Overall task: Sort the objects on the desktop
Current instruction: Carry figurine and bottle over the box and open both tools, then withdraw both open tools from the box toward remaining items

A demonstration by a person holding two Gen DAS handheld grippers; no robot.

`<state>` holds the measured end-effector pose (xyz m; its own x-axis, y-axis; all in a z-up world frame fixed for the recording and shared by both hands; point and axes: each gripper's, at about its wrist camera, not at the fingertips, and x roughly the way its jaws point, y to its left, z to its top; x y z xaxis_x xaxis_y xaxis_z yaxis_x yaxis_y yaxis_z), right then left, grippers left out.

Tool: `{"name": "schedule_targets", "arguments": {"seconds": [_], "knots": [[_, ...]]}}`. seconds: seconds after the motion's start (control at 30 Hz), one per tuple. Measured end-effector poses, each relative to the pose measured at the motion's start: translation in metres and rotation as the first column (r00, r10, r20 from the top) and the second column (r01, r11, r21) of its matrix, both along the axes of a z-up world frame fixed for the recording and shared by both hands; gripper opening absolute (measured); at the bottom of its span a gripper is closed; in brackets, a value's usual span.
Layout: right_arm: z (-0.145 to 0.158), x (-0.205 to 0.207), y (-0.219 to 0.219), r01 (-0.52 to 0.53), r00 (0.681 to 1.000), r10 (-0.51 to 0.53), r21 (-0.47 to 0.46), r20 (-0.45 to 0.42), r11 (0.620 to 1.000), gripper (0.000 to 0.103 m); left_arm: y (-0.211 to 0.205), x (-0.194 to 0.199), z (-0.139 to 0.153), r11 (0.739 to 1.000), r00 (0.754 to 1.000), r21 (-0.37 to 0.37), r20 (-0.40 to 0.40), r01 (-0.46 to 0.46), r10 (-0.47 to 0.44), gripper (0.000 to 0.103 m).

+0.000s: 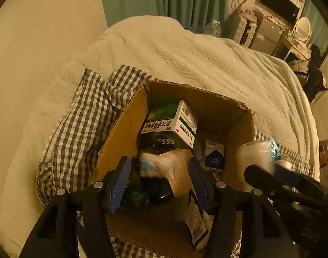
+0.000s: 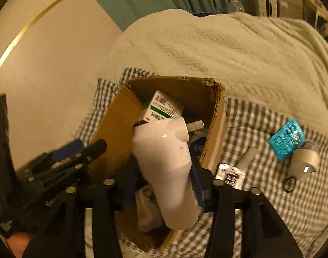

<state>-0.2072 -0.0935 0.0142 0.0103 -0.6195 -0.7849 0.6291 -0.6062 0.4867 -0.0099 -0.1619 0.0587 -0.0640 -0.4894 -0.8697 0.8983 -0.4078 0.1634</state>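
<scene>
An open cardboard box stands on a checked cloth on the bed; it also shows in the right wrist view. Inside lie a green and white medicine box, a white wrapped item and other packets. My left gripper is open and empty above the box's near half. My right gripper is shut on a white bottle-shaped device and holds it over the box; it shows blurred in the left wrist view.
On the checked cloth right of the box lie a teal packet, a tape roll, a black hair tie, a small sachet and a grey stick. A white quilt lies beyond.
</scene>
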Motion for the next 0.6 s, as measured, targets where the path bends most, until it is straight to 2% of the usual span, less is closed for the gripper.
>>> {"name": "schedule_targets", "arguments": {"seconds": [0.03,0.23,0.37,0.6], "knots": [[0.001,-0.002,0.001,0.014,1.000,-0.014,-0.011,0.005,1.000,0.068,-0.001,-0.002,-0.001,1.000,1.000,-0.004,0.009,-0.003,0.003,0.063],[0.015,-0.019,0.016,0.068,0.997,-0.070,-0.036,-0.039,0.997,0.068,0.008,-0.022,0.003,1.000,1.000,-0.027,0.018,0.013,-0.012,0.071],[0.017,-0.034,0.038,0.102,0.992,-0.102,0.001,-0.072,0.995,0.068,0.025,-0.044,0.005,0.998,0.999,-0.031,0.009,0.049,-0.049,0.074],[0.019,-0.063,0.110,0.207,0.970,-0.192,0.090,-0.152,0.974,0.068,0.075,-0.097,0.006,0.989,0.989,-0.028,-0.013,0.148,-0.148,0.080]]}}
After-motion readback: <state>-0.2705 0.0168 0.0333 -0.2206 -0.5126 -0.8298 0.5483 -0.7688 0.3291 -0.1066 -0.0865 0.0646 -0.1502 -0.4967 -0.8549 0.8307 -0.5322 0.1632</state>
